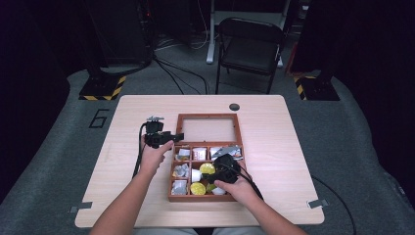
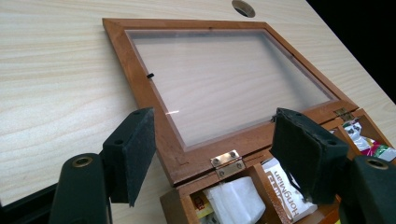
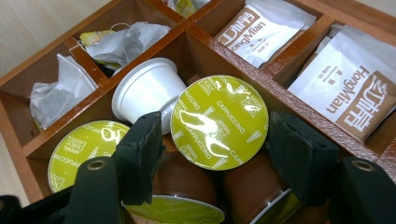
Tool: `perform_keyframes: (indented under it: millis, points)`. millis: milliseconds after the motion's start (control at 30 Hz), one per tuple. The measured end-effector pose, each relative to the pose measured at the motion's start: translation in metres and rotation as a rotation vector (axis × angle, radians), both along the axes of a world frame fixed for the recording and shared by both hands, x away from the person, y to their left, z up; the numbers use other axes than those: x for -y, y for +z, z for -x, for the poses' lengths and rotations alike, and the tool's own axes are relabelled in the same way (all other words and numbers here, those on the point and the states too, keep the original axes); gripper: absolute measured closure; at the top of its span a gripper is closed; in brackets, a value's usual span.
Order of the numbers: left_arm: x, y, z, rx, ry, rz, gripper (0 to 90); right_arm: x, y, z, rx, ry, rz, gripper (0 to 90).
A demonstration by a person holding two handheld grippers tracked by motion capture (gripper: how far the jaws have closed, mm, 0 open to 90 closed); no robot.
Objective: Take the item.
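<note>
Wooden box (image 1: 205,198): open near the middle of the table (image 1: 274,147), its glass lid (image 2: 224,79) lying flat on the far side.
My left gripper (image 1: 175,136): jaws spread wide and empty, I see it at the box's far left corner, over the hinge (image 2: 227,163).
My right gripper (image 3: 215,154): jaws parted either side of a green-topped coffee capsule (image 3: 219,122) in the near compartment, not pressing it.
Neighbours: a white capsule (image 3: 148,88), tea bags (image 3: 123,42) and sachets (image 3: 355,84) in other compartments.
</note>
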State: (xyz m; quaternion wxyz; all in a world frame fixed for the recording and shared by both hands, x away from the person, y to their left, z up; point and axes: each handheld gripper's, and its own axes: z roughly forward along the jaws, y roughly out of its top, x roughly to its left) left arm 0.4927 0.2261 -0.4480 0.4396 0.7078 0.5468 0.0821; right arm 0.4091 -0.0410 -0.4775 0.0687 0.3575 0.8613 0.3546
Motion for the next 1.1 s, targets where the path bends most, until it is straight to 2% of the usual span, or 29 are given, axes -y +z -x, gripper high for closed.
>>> perform_keyframes:
  millis: [333, 633, 1100]
  points:
    - [-0.003, -0.002, 0.0, 0.001, 0.008, -0.007, 30.4, -0.006, -0.006, -0.003, -0.009, -0.006, 0.019, 34.4]
    - [-0.004, -0.001, 0.0, 0.0, 0.011, -0.003, 30.5, -0.012, -0.008, -0.007, -0.017, 0.001, 0.07, 36.2]
    - [-0.005, -0.001, 0.0, 0.003, 0.02, -0.002, 30.5, -0.011, -0.007, -0.008, -0.037, 0.006, 0.058, 37.5]
